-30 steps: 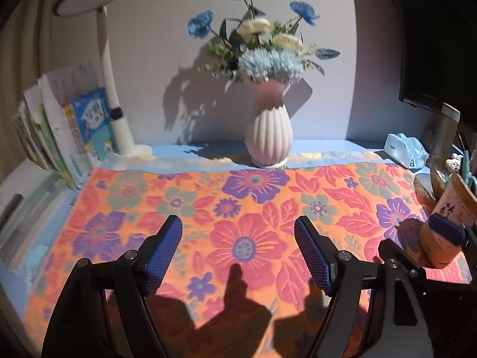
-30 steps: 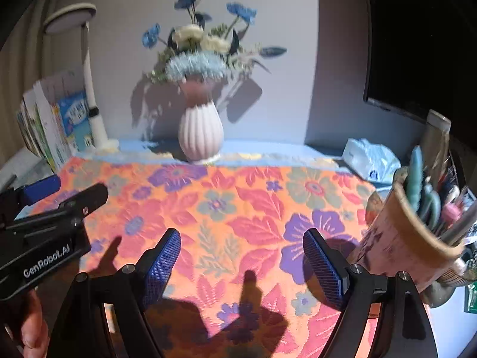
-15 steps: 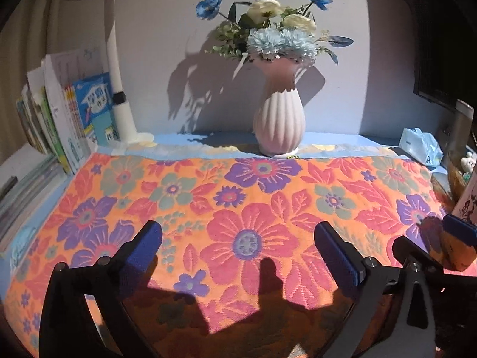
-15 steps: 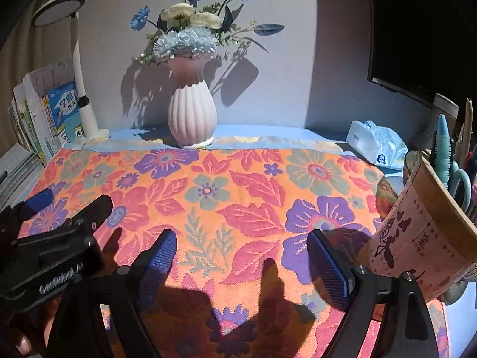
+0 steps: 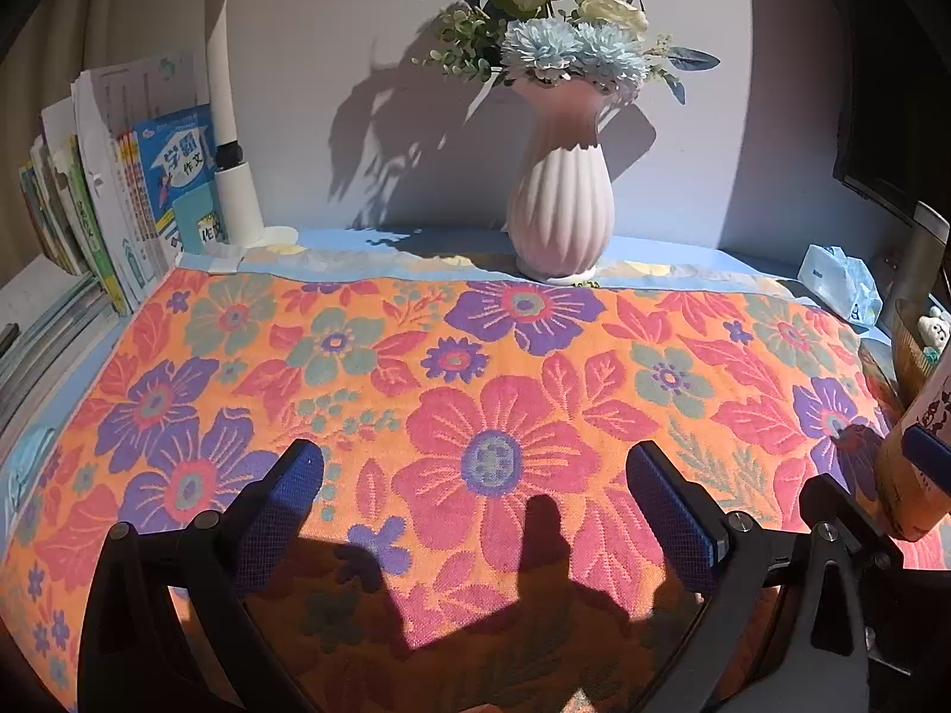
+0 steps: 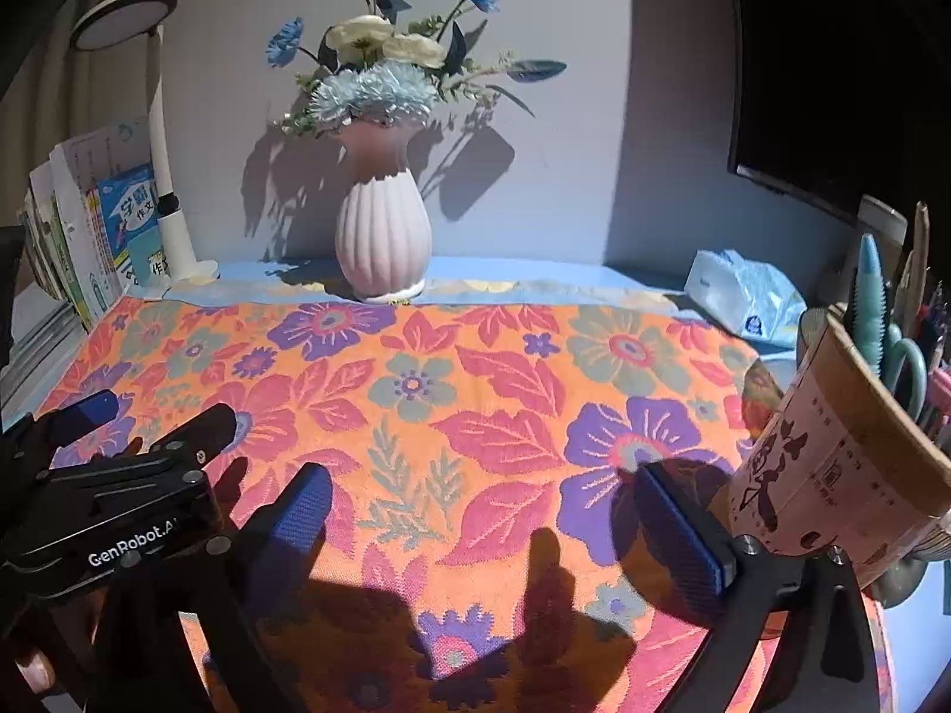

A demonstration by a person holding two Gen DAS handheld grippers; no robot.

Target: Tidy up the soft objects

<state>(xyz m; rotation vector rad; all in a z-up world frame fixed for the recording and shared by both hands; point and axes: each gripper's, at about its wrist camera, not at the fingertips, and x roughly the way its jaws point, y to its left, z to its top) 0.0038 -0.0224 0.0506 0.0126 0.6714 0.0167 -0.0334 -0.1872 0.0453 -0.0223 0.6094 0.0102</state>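
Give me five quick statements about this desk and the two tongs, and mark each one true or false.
1. The floral towel lies spread flat on the desk. True.
2. The vase lies tipped on its side. False: it stands upright at the towel's far edge.
3. The left tongs grip the towel. False: they are open with nothing between the pads.
4. The right tongs are empty. True: the jaws are opening over the towel.
5. The pen cup stands by the books. False: the cup is at the right side, the books at the left.
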